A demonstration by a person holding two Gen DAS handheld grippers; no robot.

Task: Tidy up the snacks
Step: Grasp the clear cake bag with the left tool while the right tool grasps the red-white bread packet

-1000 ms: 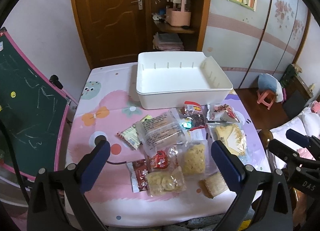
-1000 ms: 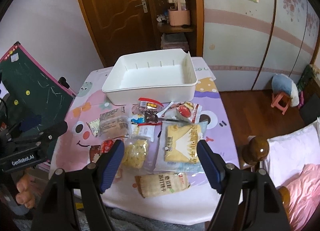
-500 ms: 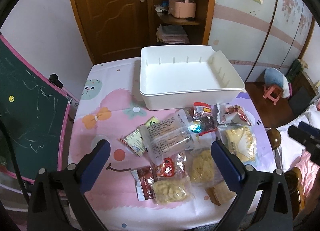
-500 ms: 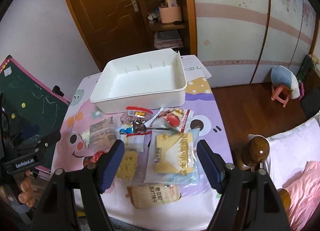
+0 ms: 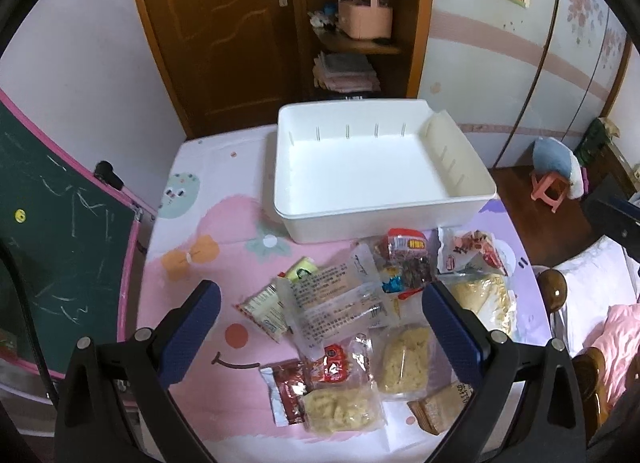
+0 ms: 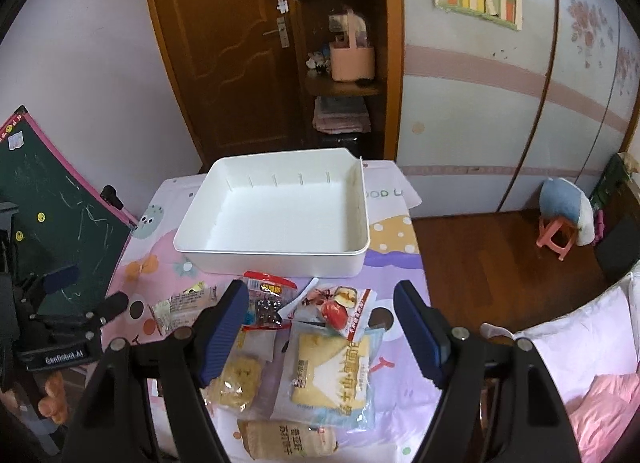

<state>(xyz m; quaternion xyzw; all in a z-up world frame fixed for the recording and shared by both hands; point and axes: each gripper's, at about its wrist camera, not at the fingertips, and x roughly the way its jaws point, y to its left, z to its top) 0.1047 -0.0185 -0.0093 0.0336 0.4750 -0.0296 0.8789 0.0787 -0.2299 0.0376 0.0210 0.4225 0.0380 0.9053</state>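
Note:
A white plastic bin [image 5: 384, 179] [image 6: 276, 219] stands empty at the far side of the table. In front of it lie several snack packets: a clear-wrapped cake [image 5: 332, 303], a red and dark candy bag [image 5: 408, 259] [image 6: 266, 299], a large yellow bread bag [image 6: 332, 371], pale puffed snacks [image 5: 404, 359], and a red sachet [image 5: 288, 387]. My left gripper [image 5: 320, 331] hovers open above the packets, holding nothing. My right gripper [image 6: 320, 323] also hangs open over the packets, with nothing between its blue pads. The left gripper's body [image 6: 56, 327] shows at the left edge of the right wrist view.
The table [image 5: 192, 263] wears a pink and purple cartoon cloth. A green chalkboard [image 5: 48, 247] leans at its left. Behind are a wooden door [image 5: 224, 23] and a shelf with a pink basket [image 5: 364, 19]. A bed [image 6: 580, 363] and a pink stool [image 6: 560, 235] are at the right.
Both grippers have drifted forward toward the bin, which now looms larger; the nearest packets have slid down toward the bottom of each view. Both stay open and nothing was picked up.

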